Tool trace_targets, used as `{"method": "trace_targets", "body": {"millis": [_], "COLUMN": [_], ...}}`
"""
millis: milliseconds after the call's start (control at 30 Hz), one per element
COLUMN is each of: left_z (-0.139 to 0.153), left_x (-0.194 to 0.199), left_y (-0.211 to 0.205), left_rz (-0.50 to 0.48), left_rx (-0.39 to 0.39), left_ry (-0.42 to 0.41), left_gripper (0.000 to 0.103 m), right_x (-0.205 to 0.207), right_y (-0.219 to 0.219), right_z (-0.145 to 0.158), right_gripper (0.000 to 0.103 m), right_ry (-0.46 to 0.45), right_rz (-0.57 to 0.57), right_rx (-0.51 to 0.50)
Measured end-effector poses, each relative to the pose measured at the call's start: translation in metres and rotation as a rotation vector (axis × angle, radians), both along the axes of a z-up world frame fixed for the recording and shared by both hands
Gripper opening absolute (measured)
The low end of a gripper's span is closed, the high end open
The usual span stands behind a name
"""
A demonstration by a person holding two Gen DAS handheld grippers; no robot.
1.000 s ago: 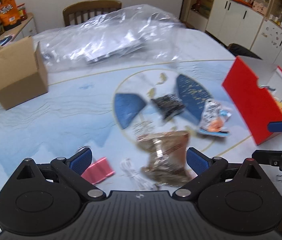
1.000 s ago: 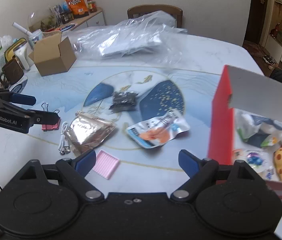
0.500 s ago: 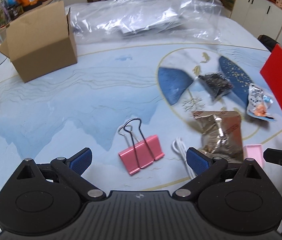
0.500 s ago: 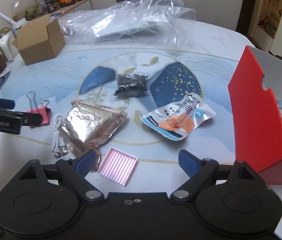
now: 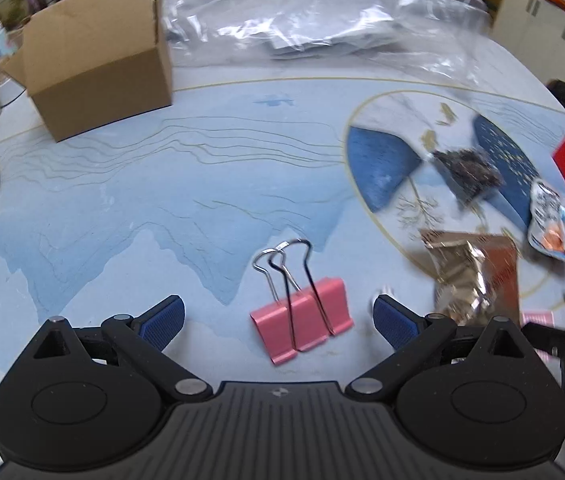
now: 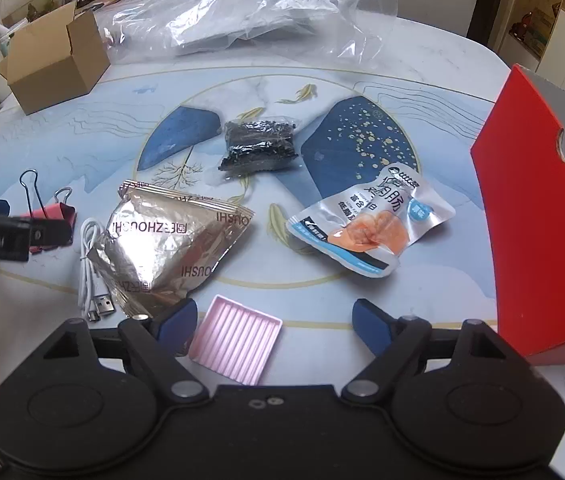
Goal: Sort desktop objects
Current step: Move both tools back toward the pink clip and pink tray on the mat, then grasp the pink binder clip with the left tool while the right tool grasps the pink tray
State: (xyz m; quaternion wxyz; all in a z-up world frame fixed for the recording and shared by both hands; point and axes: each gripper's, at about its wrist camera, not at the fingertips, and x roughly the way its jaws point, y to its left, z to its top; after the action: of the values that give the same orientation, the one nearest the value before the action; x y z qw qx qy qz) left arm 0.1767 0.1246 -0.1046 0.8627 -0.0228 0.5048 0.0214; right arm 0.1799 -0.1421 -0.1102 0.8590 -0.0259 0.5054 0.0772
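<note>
The pink binder clip [image 5: 302, 322] lies flat on the bench [image 5: 122, 208], between the blue pads of the left claw [image 5: 278, 320], its wire handles pointing toward 12 o'clock. That claw stands wide open, and its pads do not touch the clip.

The pink ribbed tray [image 6: 236, 338] lies at the 6 o'clock edge of the printed circle, between the pads of the right claw [image 6: 274, 320], nearer the left pad. The jaws of this claw are closing, yet the pads are clear of the tray (nothing is gripped).

From the tray, at 11 o'clock, lies the crumpled foil snack bag [image 6: 174, 240], its lower corner just behind the right claw's left pad. Just beside the bag at 9 o'clock lies a coiled white USB cable [image 6: 92, 272]. At 1 o'clock from the tray lies a sealed sausage packet [image 6: 370, 224], and at 12 o'clock, further up, a clear pouch of small black pieces [image 6: 260, 146].

At 3 o'clock stands a red box [image 6: 542, 216] with its flap raised. At 10 o'clock, far off, sits an open cardboard box [image 6: 56, 66], and at 12 o'clock a heap of clear plastic wrap [image 6: 250, 12] covers the bench's far edge.
</note>
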Motion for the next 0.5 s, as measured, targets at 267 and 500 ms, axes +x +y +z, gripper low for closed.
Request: {"method": "trace_targets", "body": {"millis": [267,500], "left_z": [-0.010,-0.012], "left_x": [0.004,0.002], "left_y": [0.002,0.004], "left_rz": [0.037,0.038], "left_rx": [-0.012,-0.029], "left_ry": [0.017,0.012], "left_gripper": [0.101,0.100], "right_x": [0.000,-0.005], "right_y": [0.002,-0.003], "right_z": [-0.008,-0.008], "right_gripper": [0.077,0.072], "right_ry": [0.026,0.028], "right_rz": [0.009,0.017], "right_rx": [-0.020,-0.030]}}
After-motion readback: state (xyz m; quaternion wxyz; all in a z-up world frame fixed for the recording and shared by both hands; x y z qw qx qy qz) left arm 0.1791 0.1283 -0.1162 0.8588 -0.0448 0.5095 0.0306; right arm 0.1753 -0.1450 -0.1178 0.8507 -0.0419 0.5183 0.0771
